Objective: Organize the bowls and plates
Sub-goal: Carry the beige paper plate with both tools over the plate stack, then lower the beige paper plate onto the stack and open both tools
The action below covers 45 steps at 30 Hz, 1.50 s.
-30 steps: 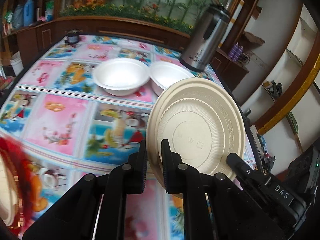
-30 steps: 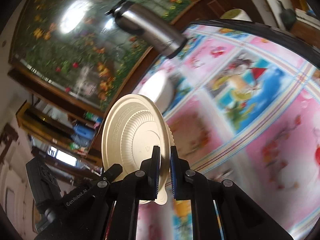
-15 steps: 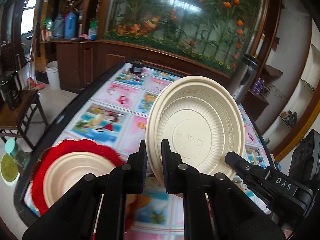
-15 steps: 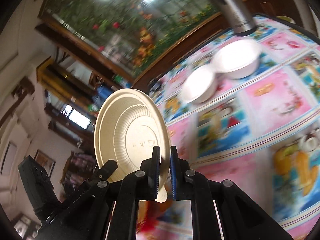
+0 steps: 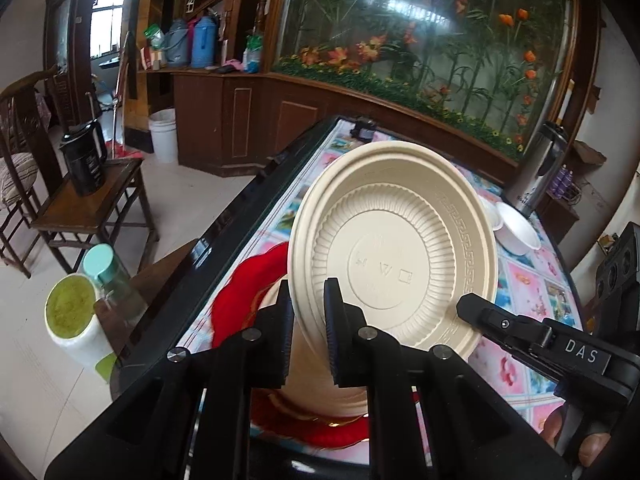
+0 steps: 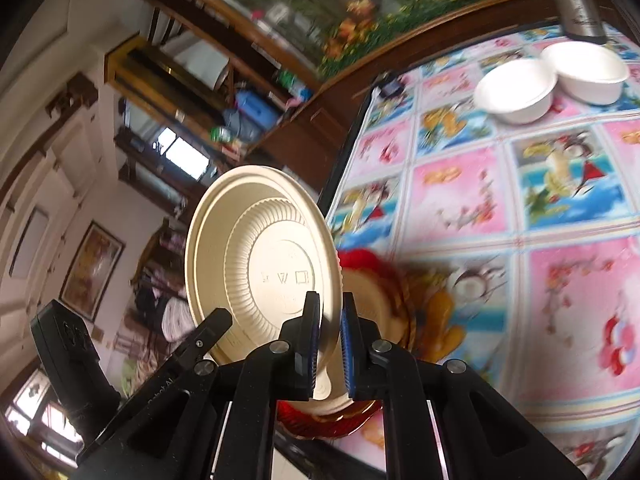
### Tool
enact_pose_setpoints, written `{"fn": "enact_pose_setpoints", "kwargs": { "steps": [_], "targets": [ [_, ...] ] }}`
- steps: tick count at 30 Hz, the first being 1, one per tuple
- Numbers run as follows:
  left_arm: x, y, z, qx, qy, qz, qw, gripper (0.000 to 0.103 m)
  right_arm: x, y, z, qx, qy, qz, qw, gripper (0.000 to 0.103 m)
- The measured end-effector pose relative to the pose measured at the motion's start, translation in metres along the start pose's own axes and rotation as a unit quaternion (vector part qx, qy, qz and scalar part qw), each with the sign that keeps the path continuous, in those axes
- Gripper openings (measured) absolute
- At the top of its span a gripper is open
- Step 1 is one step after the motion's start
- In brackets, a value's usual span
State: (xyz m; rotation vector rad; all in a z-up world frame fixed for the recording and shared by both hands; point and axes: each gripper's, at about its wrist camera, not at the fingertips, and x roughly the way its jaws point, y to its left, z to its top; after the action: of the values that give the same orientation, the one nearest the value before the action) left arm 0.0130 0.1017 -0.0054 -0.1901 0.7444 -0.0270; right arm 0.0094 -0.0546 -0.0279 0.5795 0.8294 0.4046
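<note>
Moved: both views swung toward the red mat [image 5: 240, 300], lower centre.
Left gripper [image 5: 307, 334]: I pinched the beige plate [image 5: 396, 252] rim, centre frame.
Right gripper [image 6: 329, 346]: clamped its own plate [image 6: 256, 256].
White bowls [image 6: 516, 90]: upper right.

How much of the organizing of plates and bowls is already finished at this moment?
Done: one beige plate already lies on the red mat. In hand: both the left gripper and the right gripper clamp a second plate, held on edge above that spot. Left: setting it down, and the two white bowls stand unstacked, side by side.
</note>
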Motion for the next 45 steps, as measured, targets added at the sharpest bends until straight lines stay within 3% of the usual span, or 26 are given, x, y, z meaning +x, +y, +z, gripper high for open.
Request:
{"fn": "enact_pose_setpoints", "kwargs": {
  "steps": [7, 22, 45],
  "targets": [
    [0.027, 0.014, -0.017, -0.013, 0.059, 0.005, 0.9982, 0.014, 0.027, 0.005, -0.017, -0.019, 0.039, -0.024, 0.999, 0.01],
    [0.037, 0.022, -0.024, -0.027, 0.098, -0.006, 0.9948, 0.014, 0.046, -0.018, -0.024, 0.003, 0.068, -0.035, 0.997, 0.01],
    [0.024, 0.047, -0.013, -0.06, 0.069, 0.014, 0.9957, 0.018, 0.037, -0.014, -0.02, -0.027, 0.055, -0.049, 0.997, 0.017]
  ]
}}
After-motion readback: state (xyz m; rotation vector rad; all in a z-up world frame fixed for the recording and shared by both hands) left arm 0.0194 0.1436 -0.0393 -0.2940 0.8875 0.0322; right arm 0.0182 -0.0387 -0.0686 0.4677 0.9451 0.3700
